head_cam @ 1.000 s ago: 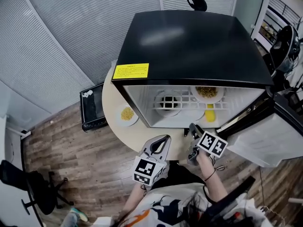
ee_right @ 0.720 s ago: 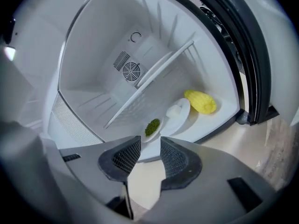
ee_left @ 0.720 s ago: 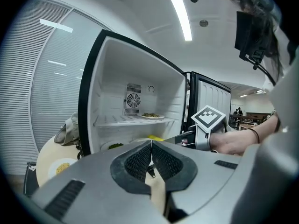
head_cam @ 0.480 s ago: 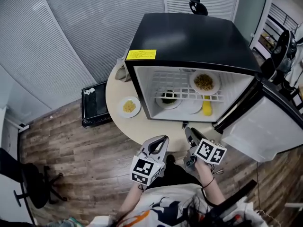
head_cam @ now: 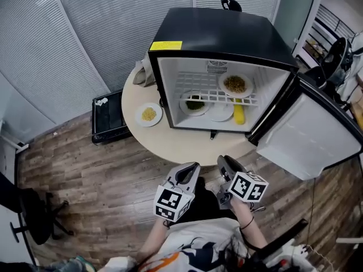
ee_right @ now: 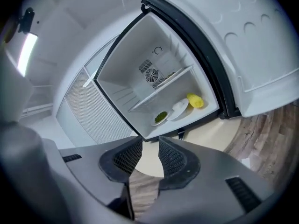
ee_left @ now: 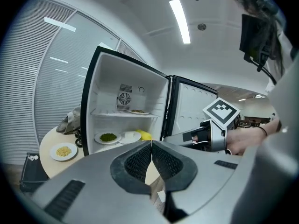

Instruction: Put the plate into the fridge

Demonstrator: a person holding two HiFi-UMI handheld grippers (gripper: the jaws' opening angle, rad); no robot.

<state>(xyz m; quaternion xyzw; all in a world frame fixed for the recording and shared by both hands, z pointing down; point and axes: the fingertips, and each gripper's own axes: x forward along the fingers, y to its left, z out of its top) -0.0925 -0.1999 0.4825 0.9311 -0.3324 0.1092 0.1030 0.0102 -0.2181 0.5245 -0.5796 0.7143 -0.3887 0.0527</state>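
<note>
1. Head view: the fridge (head_cam: pixel 221 38) stands on the round table (head_cam: pixel 170 143), and its door (head_cam: pixel 309 137) is swung wide open. The plate (head_cam: pixel 148 114) with yellow food lies on the round table just left of the fridge, outside it. The left gripper (head_cam: pixel 193 166) and the right gripper (head_cam: pixel 223 160) are low, near the person, well apart from the plate.
2. Left gripper view: its jaws are pressed together, with nothing between them.
3. Right gripper view: its jaws stand apart, have just been closing a little, and hold nothing. They face the inside of the fridge.
</note>
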